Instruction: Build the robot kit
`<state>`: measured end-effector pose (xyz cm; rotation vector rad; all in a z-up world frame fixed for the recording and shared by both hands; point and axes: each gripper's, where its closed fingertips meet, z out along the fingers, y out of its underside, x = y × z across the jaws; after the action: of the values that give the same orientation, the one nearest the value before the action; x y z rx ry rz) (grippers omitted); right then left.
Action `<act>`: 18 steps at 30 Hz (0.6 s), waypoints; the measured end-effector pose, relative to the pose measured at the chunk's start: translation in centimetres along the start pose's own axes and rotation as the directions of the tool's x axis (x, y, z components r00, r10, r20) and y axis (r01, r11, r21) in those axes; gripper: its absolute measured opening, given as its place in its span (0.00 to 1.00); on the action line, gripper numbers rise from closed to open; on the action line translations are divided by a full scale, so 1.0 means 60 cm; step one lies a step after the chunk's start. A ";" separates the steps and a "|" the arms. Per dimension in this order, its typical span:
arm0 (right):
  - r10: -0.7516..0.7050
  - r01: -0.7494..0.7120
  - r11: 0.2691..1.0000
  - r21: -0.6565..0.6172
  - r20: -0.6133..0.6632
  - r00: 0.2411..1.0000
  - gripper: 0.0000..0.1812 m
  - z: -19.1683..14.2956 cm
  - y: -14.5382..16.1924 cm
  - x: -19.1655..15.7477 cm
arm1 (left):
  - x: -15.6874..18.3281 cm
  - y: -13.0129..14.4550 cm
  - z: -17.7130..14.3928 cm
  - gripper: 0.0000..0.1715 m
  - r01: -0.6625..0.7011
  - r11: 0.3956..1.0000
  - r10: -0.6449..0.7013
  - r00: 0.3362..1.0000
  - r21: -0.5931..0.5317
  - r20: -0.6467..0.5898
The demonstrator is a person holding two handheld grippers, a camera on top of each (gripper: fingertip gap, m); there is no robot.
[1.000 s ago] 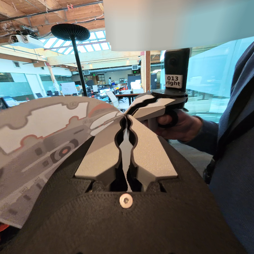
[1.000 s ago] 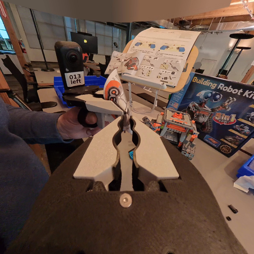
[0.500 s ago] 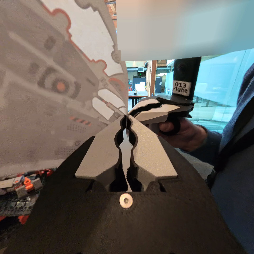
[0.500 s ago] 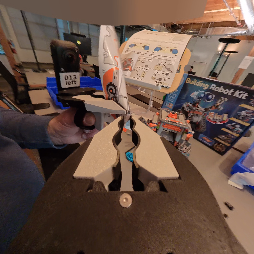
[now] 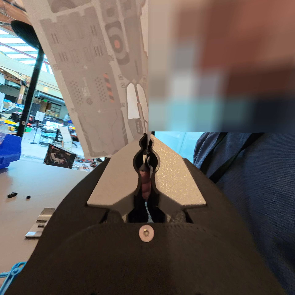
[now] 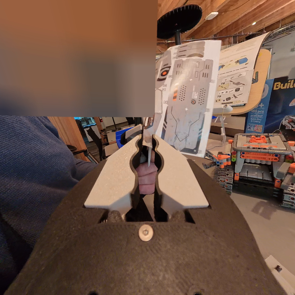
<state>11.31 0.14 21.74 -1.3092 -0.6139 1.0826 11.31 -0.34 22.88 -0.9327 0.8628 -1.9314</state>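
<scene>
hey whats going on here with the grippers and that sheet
A person holds a two-finger gripper in each hand, and both pinch the lower edge of a printed sticker sheet held upright in the air. The left gripper and the right gripper are both shut on it. Behind, on the table, stand a grey and orange brick vehicle and an instruction booklet on a stand.
</scene>
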 end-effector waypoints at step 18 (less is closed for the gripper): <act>0.154 -0.172 0.982 0.076 0.194 0.969 0.04 0.003 -0.015 -0.022 | 0.019 0.000 0.007 0.00 0.149 0.988 -0.141 0.973 0.029 -0.184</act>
<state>10.84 -0.84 22.92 -1.2014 -0.5951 1.3653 11.21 -1.42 23.40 -0.8230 0.8731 -2.1791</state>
